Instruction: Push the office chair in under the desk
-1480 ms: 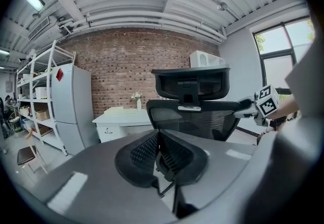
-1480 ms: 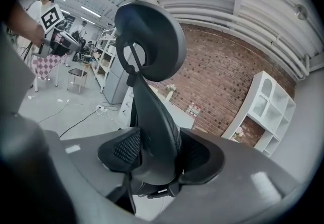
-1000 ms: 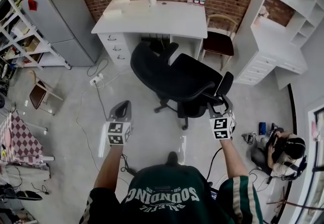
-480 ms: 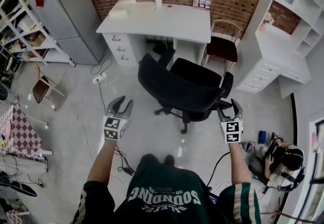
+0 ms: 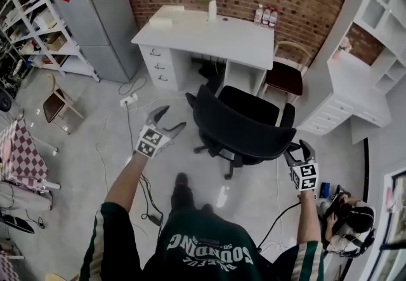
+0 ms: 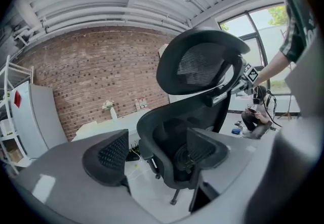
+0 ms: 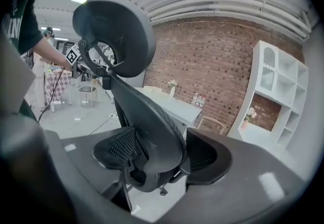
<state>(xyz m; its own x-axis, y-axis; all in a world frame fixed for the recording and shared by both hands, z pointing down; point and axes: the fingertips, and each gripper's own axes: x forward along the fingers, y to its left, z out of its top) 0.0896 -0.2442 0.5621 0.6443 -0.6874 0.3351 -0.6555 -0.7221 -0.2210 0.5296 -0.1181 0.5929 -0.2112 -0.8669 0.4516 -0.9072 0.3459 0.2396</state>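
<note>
Task thing: the black mesh-backed office chair [image 5: 244,132] stands on the grey floor [image 5: 82,165]. Its seat faces the white table with drawers [image 5: 190,32] on the far side, and its backrest is towards the person.
Chair against table: it is near the knee opening but still outside it, and seems a little to the right of it. No part of the seat is under the tabletop.
Left tool [image 5: 172,117]: its jaws have just been opening and stand spread. It sits just left of the backrest, apart from it, pinching nothing. The chair shows between the jaws only farther off.
Right tool [image 5: 298,150]: its jaws have just been opening a little further and stand wide. The right edge of the backrest runs between them, but the pads do not appear to press on it.
Done so far: one tool is at each side of the backrest.
Left to do: by my reading, the whole push. The chair has yet to roll far enough for its seat to go under the table.
</note>
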